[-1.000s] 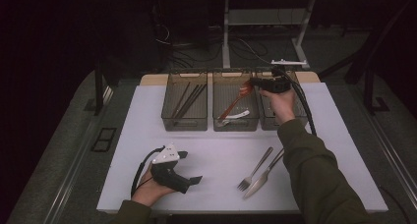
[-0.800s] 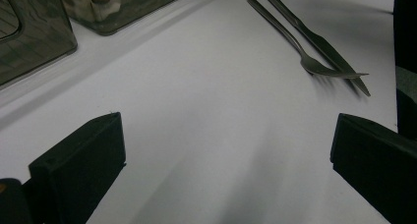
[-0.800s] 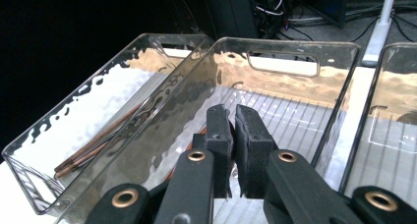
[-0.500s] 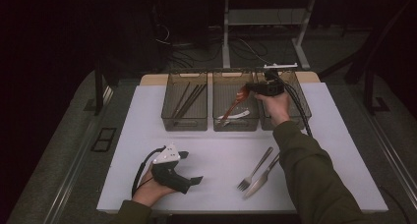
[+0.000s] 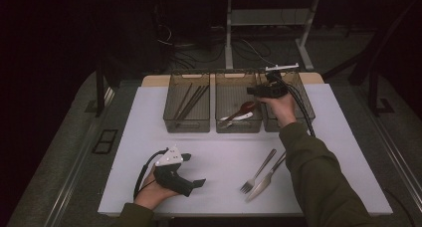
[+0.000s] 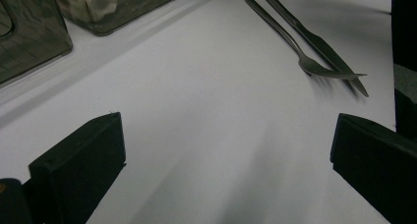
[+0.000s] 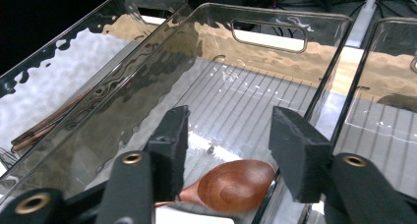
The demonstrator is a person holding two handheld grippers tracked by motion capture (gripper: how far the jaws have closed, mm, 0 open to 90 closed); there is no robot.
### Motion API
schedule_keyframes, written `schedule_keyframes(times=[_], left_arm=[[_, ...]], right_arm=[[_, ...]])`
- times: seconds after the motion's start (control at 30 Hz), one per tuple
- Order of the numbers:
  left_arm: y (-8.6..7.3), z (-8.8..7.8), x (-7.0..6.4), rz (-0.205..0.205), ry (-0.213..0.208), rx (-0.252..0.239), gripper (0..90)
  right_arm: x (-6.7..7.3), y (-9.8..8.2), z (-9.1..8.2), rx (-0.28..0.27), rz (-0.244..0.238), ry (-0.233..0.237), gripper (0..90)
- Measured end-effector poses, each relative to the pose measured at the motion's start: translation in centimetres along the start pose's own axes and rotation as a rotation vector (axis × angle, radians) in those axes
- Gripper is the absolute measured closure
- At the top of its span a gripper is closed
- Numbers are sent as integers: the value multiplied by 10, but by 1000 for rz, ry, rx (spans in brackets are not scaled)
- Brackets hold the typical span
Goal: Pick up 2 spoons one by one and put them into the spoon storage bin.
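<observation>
Right gripper view, right hand-held gripper (image 7: pixel 228 153) jaws just opened, wooden spoon (image 7: pixel 233 184) lying below in middle bin (image 7: pixel 268 25).

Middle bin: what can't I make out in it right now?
- Wooden spoon handle: right gripper view, hidden behind the right claw.
- White spoon: high view, too small and dim to tell its shape.
- Middle bin near end: right gripper view, cut by the bottom edge.

Lab-like recording room: white table (image 5: pixel 348 152), floor cables (image 5: pixel 249 48), metal stand (image 5: pixel 230 33)
</observation>
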State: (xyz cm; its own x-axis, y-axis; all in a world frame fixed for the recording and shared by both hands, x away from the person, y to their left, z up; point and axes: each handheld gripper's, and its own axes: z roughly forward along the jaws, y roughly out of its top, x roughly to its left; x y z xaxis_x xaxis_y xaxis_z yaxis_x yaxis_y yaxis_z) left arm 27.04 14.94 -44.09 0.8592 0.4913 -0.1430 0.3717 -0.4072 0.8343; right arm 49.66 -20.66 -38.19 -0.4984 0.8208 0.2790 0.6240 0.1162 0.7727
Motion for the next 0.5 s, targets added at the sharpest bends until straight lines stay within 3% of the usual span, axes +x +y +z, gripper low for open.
schedule_keyframes(times=[0.5], left_arm=[[-1,-1,1,-5,22,-3,0]], right_arm=[[20,-1,-30,-32,-89,65,412]])
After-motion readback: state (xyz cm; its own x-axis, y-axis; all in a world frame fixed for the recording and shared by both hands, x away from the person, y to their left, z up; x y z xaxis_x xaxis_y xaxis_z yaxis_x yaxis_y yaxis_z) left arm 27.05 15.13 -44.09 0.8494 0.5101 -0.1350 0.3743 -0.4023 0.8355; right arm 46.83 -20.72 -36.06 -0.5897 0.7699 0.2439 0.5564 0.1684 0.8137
